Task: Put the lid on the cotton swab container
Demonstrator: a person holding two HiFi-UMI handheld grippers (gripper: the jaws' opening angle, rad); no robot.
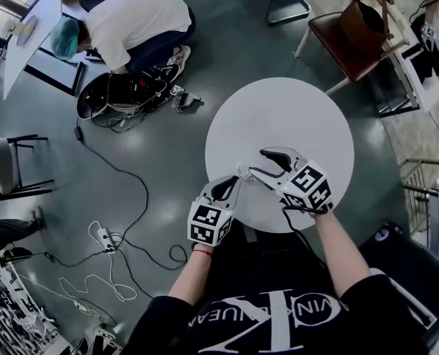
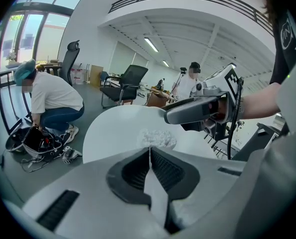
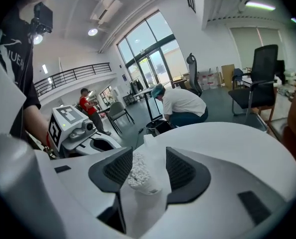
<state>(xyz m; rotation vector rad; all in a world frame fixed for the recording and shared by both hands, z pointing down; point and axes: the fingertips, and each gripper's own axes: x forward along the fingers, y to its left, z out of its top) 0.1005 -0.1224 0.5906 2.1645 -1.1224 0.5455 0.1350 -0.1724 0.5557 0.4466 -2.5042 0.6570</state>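
Cotton swab container (image 3: 139, 172) is at the near edge of the round white desk (image 1: 293, 117), swab heads exposed on top. Right tool (image 3: 149, 152) is wide open, with the container between its pads, closer to the left one. Left tool (image 2: 149, 149) is closed, tips meeting, pointed at the container just beyond.

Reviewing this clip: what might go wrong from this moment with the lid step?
1. The right gripper has its jaws wide apart around the open cotton swab container, pressing nothing; it may tip and spill onto the table.
2. The left gripper, jaws shut, has its tips right at the swab heads; a nudge could knock the container.
3. I cannot make out the lid in any view, so a misaligned closure is possible.
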